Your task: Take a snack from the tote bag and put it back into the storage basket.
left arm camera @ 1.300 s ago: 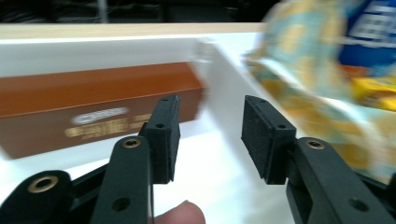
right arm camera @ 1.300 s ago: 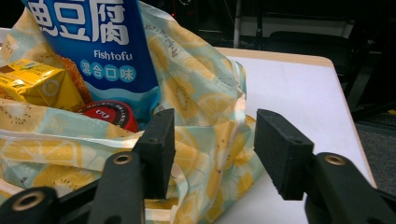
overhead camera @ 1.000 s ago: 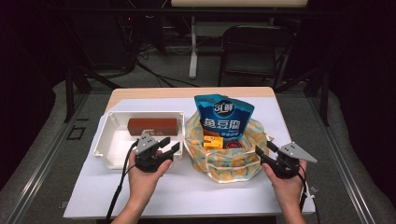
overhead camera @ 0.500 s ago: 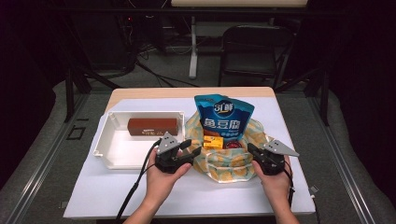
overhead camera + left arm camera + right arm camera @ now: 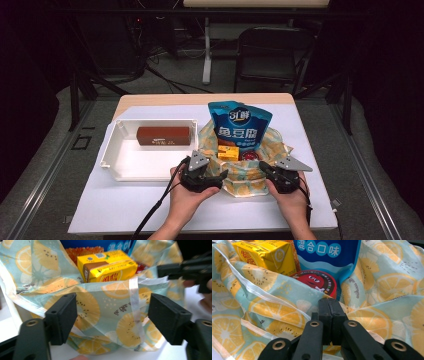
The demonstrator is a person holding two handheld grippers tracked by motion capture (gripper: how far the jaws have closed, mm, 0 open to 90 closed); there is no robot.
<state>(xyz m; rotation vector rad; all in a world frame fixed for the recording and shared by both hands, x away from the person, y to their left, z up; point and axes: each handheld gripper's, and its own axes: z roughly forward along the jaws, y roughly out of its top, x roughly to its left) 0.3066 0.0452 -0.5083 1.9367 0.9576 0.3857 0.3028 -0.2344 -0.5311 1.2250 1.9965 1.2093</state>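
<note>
Bag rim (image 5: 117, 312) lies straight ahead between the left claw's (image 5: 112, 317) parted jaws, just widening, untouched; right claw (image 5: 329, 315), jaws together, meets its opposite rim near the tabletop's front edge.

Table lit; surroundings dark; close-ups perhaps soft.

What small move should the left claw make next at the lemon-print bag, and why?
Probably ease forward and close on the bag's near rim. The left claw has just been opening and stands open before the lemon-print bag without pressing it, while the right claw is shut at the cloth's opposite side.
</note>
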